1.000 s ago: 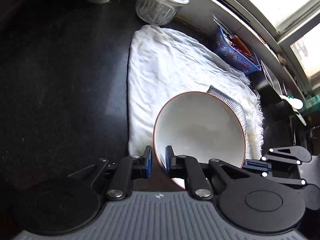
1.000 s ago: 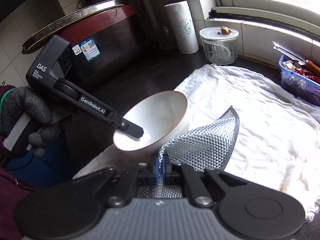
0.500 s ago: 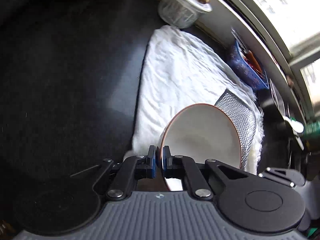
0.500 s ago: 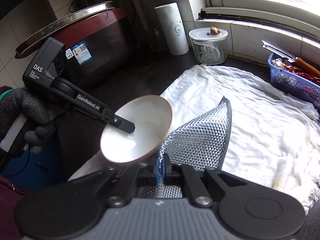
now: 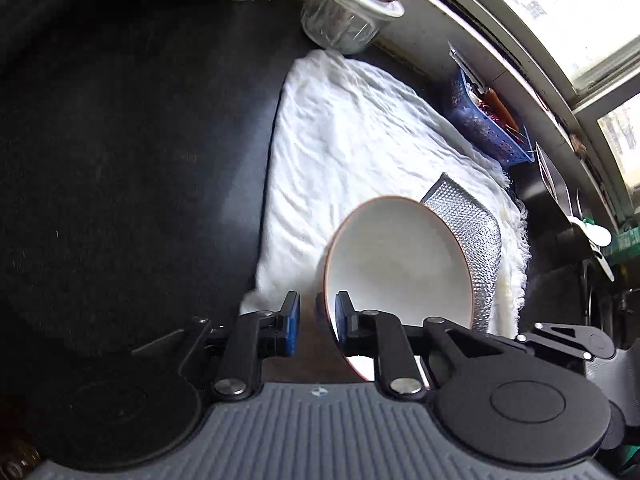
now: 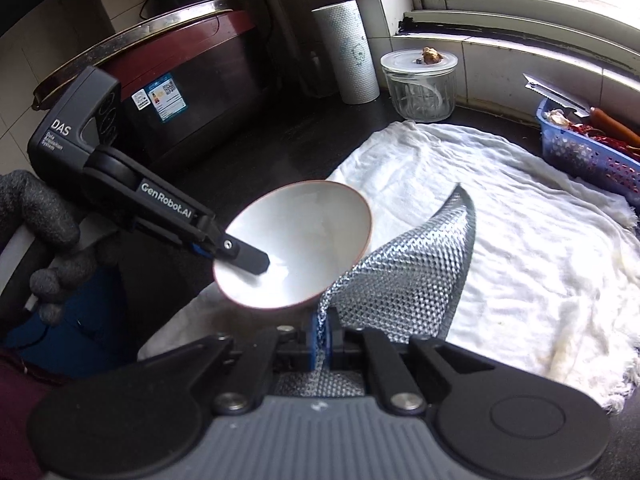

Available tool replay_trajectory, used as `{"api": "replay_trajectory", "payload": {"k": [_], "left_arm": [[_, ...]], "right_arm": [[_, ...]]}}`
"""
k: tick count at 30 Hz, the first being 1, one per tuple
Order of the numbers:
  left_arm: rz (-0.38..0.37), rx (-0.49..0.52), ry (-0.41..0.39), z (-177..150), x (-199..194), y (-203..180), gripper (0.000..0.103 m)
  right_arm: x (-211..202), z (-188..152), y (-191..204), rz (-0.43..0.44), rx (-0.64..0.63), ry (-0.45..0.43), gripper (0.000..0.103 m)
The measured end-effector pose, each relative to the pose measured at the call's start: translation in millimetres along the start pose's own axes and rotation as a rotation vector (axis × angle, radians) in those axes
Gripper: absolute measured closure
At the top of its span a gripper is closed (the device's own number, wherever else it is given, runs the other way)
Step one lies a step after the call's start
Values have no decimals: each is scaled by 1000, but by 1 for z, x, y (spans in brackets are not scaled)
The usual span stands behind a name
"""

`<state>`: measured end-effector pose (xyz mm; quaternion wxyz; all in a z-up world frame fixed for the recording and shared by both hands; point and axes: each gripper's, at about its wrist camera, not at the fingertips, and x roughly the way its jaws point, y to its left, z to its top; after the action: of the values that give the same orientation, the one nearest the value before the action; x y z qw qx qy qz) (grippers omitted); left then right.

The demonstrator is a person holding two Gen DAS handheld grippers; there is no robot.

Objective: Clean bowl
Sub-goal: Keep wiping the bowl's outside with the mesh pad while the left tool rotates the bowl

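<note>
in the right wrist view, at the far left, a grey-gloved hand (image 6: 40,236) holds the left gripper (image 6: 240,254), whose one visible finger reaches over the rim into the bowl (image 6: 296,244). behind it stands a dark red cooker (image 6: 172,80) with a metal lid, then a paper towel roll (image 6: 348,52) and a lidded glass jar (image 6: 420,84) along the far wall. the bowl, white with a brown rim, is tilted and lifted above the near-left edge of the white cloth (image 6: 520,232) that covers the dark counter (image 6: 248,136). from the left wrist view the left gripper (image 5: 316,320) has its pads spread apart: the right pad lies inside the bowl (image 5: 396,268) against the wall, the left pad stands off from the outside with a gap (so it looks released rather than pinching, though the rim hides part of the contact). just right of the bowl, the right gripper (image 6: 320,344) is clenched on a silver mesh scrubbing cloth (image 6: 408,272), which rises and curls beside the bowl's outer side, touching or nearly touching it. at the far right a blue basket (image 6: 588,156) sits against the windowsill.
</note>
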<state>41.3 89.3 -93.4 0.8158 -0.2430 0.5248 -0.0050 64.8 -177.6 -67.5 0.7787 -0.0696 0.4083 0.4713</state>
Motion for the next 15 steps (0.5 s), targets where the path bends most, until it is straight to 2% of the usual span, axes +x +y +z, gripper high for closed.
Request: {"api": "replay_trajectory", "payload": {"k": [4,5,6,9,13,15], "left_arm": [[-49,51,47,15,13,4,86],[-59,86,55,17,17,3,88],[-68,76,54,18,17,4,97],[-62,-10,38,7,12,7,97],[-14,-233,-2,-20,4,12,97],[1,-284,-8,-31,3,9,96]], "right_arm": [[-3,7,-8,-21,-13,2,99],[-2,8,-7,-20,-23,8,99],[-1,9,-7,-20,-32,13,99],[2,11,-4,-10,-45,18,99],[6,5,3,-2,-24,9,99],[7,1,8,27,3,6,99]]}}
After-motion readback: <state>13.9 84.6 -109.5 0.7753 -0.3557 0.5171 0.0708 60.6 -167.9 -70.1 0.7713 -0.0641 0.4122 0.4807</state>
